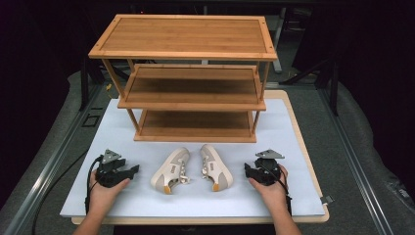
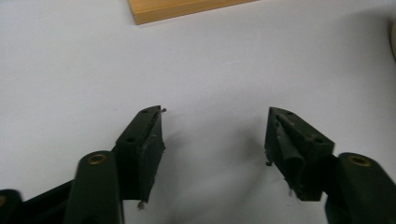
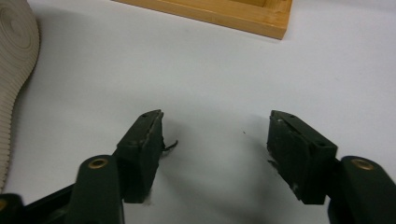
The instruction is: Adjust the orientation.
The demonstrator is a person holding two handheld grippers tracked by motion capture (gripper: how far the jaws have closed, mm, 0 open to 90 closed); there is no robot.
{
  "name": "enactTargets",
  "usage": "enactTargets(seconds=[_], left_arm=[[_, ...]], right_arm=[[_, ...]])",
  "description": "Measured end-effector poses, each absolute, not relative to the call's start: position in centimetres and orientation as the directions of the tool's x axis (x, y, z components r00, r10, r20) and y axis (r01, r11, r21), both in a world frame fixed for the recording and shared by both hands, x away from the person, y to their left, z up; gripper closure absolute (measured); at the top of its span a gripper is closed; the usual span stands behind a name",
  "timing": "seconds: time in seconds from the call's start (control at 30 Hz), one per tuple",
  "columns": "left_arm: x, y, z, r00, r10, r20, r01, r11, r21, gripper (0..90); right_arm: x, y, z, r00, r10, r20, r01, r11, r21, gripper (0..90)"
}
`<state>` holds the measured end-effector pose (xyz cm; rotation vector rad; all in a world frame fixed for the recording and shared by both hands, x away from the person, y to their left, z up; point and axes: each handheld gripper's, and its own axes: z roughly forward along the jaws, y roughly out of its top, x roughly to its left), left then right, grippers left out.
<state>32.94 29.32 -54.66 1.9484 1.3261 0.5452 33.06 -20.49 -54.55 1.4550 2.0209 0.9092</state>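
Observation:
Two beige sneakers lie side by side on the white mat (image 1: 293, 142) in front of a wooden rack (image 1: 188, 81): the left shoe (image 1: 171, 170) and the right shoe (image 1: 215, 166), both with toes toward the rack. My left gripper (image 1: 128, 170) rests on the mat to the left of the shoes, held by a hand, jaws open and empty (image 2: 215, 126). To the right of the shoes rests my right gripper (image 1: 249, 171), also open and empty (image 3: 215, 128). A ribbed shoe sole (image 3: 14, 70) lies at the left edge of the right gripper view.
The three-tier wooden rack stands at the back of the mat, its shelves bare; its base board (image 2: 182, 8) (image 3: 219, 14) lies just beyond each gripper. The mat sits on a wooden tabletop (image 1: 313, 161), with dark floor and metal rails (image 1: 54, 156) around it.

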Motion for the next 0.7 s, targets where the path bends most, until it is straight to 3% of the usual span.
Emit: enactTargets(seconds=[0.3,0.7], left_arm=[[31.4,28.8,-53.9,0.428,0.902,-0.054,0.581,-0.229,0.781,46.2],[30.5,27.8,-53.0,0.474,0.876,-0.092,0.568,-0.224,0.792,47.4]], right_arm=[[32.0,-20.1,-53.6,-0.345,0.939,-0.015,0.576,0.224,0.786,42.1],[31.6,-20.3,-53.5,-0.362,0.932,0.023,0.587,0.209,0.782,48.5]])
